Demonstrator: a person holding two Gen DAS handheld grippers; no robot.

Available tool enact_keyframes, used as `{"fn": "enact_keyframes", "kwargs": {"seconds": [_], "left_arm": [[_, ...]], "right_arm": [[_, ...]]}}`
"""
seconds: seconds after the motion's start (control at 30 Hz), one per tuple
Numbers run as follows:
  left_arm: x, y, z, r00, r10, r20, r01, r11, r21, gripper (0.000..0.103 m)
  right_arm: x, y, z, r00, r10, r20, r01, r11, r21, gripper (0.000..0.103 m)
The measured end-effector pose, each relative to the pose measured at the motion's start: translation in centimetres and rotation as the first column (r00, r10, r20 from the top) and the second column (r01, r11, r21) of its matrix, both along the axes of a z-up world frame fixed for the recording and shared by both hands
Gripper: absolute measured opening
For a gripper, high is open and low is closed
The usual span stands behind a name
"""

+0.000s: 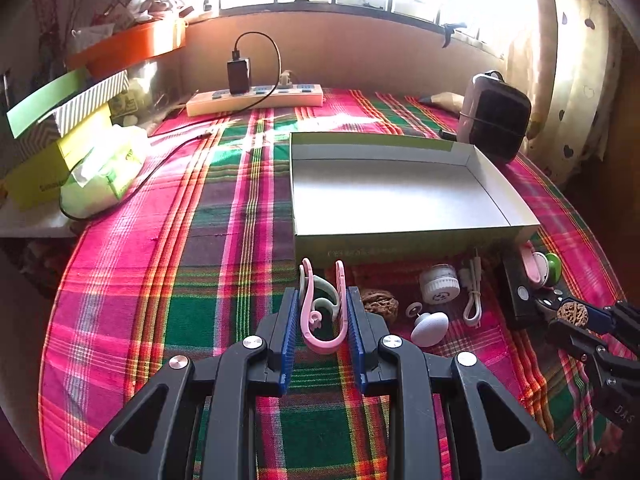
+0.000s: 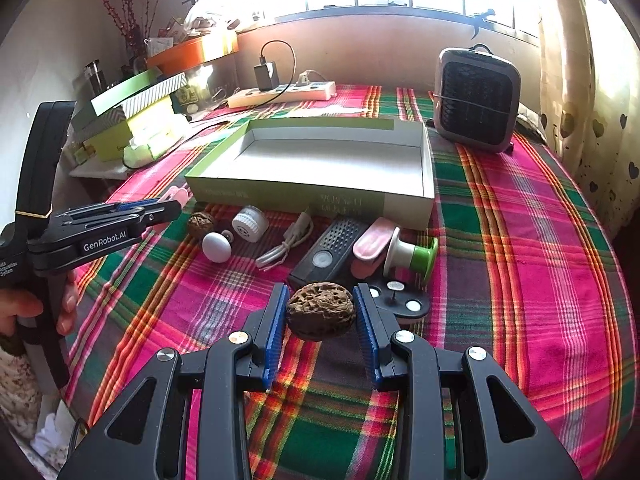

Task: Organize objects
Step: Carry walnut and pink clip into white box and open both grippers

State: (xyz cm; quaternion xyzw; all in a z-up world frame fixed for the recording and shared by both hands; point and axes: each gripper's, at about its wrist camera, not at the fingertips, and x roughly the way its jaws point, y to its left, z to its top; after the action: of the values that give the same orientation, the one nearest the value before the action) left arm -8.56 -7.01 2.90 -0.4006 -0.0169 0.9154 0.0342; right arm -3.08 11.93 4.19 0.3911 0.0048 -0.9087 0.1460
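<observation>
Two hand-held grippers are working over a plaid tablecloth (image 2: 520, 240), each narrowly parted and pressing its blue pads on one item: the left gripper (image 1: 323, 312) is clamping a pink plastic hook (image 1: 324, 320) with a pale green hook (image 1: 320, 286) just behind it, and the right gripper (image 2: 320, 312) is pinching a wrinkled walnut (image 2: 320, 310). Both held items are hanging above the cloth, just in front of the empty open box (image 2: 312, 196), while a second walnut (image 2: 200, 224), a white knob (image 2: 216, 246), a small white jar (image 2: 250, 224), a coiled white cable (image 2: 286, 246) and a black remote (image 2: 332, 250) are lying along the box's near wall. Behind the box, a power strip (image 1: 256, 100) and a small heater (image 2: 476, 100) are standing near the window wall.
</observation>
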Motion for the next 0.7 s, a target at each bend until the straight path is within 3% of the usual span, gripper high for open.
{"fn": "enact_keyframes", "kwargs": {"seconds": [0.7], "left_arm": [[-5.1,1.3,1.6,0.998,-0.055,-0.011,0.055,0.998,0.004,0.022]], "right_arm": [[-7.9,-0.2,2.4,1.0,0.01,-0.012,-0.01,1.0,0.001,0.034]]}}
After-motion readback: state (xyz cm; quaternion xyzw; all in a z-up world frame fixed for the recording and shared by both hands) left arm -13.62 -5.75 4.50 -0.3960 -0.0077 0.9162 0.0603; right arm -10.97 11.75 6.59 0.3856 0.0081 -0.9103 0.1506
